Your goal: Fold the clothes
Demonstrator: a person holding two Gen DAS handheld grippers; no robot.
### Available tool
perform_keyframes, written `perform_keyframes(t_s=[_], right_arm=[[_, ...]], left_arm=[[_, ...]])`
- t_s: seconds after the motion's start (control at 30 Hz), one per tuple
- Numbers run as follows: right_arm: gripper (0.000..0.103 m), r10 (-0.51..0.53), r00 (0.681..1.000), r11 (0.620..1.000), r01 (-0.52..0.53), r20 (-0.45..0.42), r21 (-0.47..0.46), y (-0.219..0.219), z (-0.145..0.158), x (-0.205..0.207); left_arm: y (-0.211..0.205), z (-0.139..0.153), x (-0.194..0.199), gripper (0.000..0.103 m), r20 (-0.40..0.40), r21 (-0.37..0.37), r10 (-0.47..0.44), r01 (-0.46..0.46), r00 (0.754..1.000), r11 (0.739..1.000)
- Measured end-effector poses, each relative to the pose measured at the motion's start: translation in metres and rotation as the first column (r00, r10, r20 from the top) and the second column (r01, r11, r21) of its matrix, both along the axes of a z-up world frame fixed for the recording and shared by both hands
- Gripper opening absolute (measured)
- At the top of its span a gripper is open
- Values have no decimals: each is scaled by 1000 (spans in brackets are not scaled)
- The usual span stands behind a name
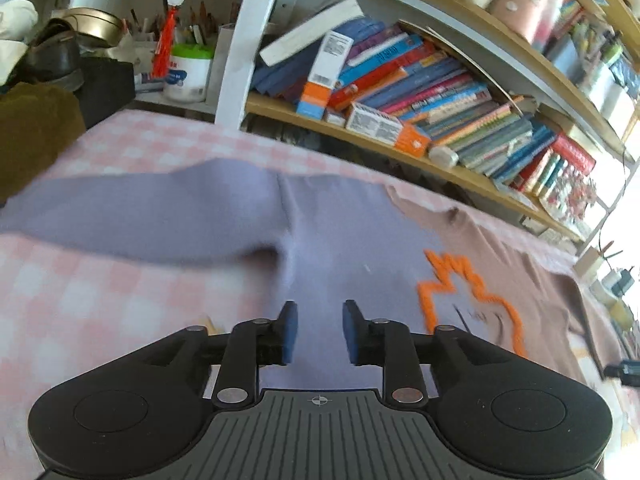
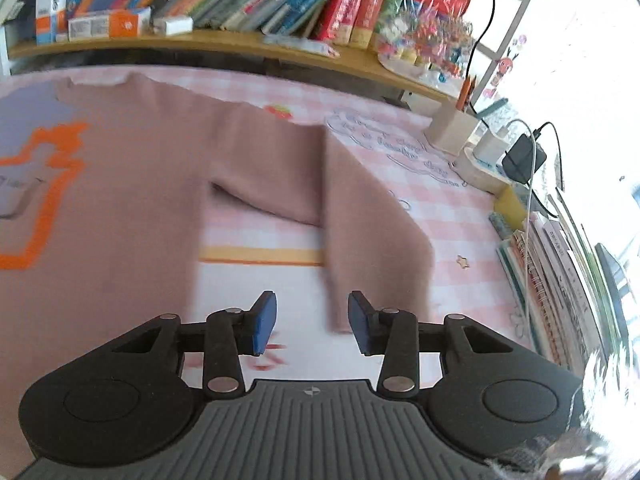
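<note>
Bookshelf [image 1: 400,148] borders sweater [image 2: 140,200]; charger [image 2: 524,158], books [image 2: 560,280] alongside

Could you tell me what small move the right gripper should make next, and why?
Probably ease the right gripper forward and right onto the brown sleeve end. Its jaws are open and empty, and the sleeve lies unfolded on the checked cloth just ahead.

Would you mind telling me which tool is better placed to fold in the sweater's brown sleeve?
Probably the right tool: it is open just short of the brown knitted sleeve, whereas the left tool hovers over the lilac half.
</note>
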State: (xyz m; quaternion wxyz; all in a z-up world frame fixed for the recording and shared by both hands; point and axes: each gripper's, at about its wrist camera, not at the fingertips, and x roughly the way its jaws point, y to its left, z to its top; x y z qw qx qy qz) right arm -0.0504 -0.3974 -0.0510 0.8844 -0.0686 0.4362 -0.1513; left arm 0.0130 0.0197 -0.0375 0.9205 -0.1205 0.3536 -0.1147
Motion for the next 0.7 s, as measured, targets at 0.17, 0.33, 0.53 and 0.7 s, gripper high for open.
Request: perform_keyframes(t_s=[0.17,0.33,0.53,0.7], right_arm=[[25,77,995,997,-75,-58,30,-36,-16,8],[3,158,986,987,-158,-51,-6,-59,-14,13],[10,-70,980,957,119,188,-264,-132,32,48],[35,-3,971,984,45,238,-170,-132,41,52]], left_arm=[[-38,-12,-35,27,-29,35,44,-43,999,998],[-61,-20,-54,27,-49,44,118,-116,992,992],[-80,-13,-65,27,-47,74,149,-145,988,987],[-83,-9,-71,27,-46,109,175,-169,983,980]])
